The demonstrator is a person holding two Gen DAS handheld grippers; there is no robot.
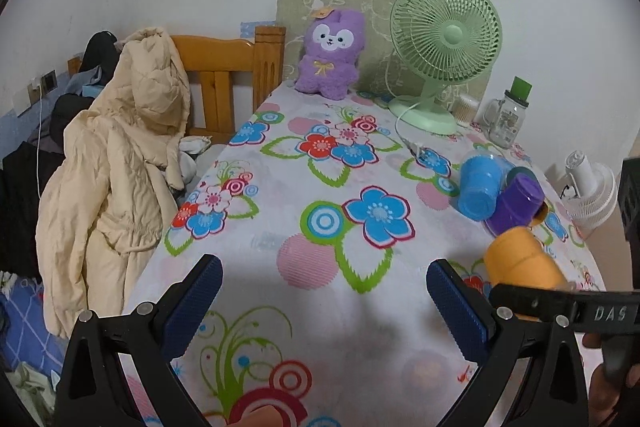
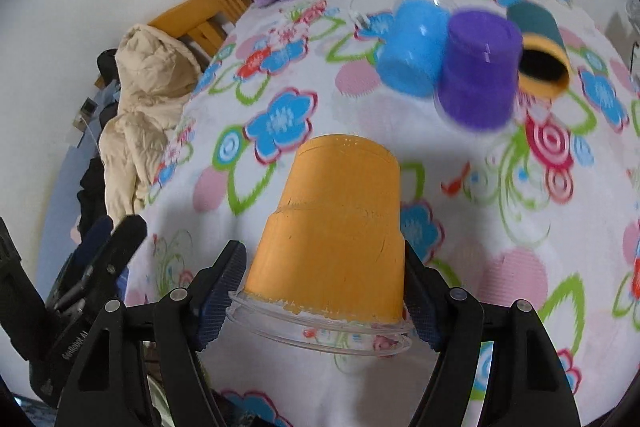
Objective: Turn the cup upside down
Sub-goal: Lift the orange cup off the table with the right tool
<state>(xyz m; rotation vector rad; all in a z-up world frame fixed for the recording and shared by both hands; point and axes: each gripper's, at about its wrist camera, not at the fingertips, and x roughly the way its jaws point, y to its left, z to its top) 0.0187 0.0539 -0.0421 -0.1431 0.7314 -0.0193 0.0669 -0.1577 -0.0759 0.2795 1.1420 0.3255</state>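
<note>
Gripping orange cup [image 2: 332, 231], right hand-held gripper [image 2: 324, 287] clenched; base pointing away, axis along fingers.

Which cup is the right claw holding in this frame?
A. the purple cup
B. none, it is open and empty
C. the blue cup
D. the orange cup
D: in the right wrist view the right claw is shut on the orange cup, its fingers pressing both sides near the clear rim, while the blue cup and purple cup sit farther off on the table.
</note>
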